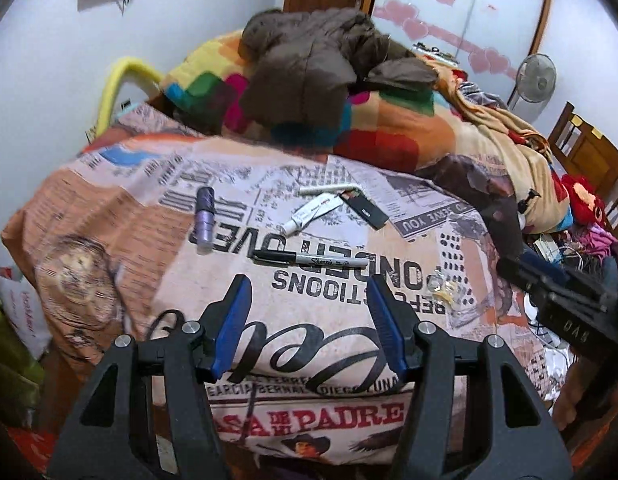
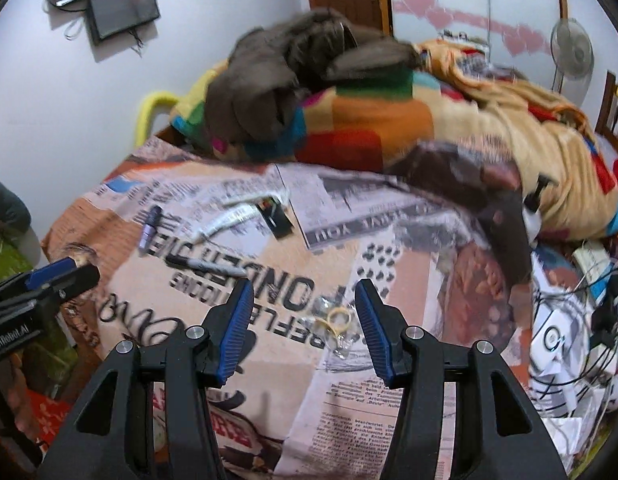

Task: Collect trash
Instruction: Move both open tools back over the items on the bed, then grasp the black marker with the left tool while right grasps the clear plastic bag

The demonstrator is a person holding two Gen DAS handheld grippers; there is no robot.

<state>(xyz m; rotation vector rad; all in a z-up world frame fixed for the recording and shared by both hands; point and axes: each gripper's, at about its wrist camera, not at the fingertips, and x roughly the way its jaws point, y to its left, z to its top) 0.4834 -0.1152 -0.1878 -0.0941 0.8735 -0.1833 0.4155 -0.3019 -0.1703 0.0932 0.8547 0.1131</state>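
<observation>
Small items lie on a printed bedspread [image 1: 309, 216]. A black Sharpie marker [image 1: 309, 259] lies just beyond my open, empty left gripper [image 1: 309, 304]. Further off are a purple tube [image 1: 205, 220], a white tube [image 1: 311, 216], a white stick [image 1: 329, 189] and a black tag [image 1: 369, 212]. A clear wrapper with yellow rubber bands [image 2: 336, 326] lies between the fingers of my open right gripper [image 2: 305, 312]; it also shows in the left wrist view [image 1: 443, 290]. The marker [image 2: 205, 266] lies to its upper left.
A brown jacket [image 1: 309, 64] and colourful blankets [image 1: 409, 120] are piled at the far end of the bed. Cables and boxes [image 2: 569, 320] clutter the right side. A fan [image 1: 535, 80] and a wooden chair [image 1: 589, 152] stand at the far right.
</observation>
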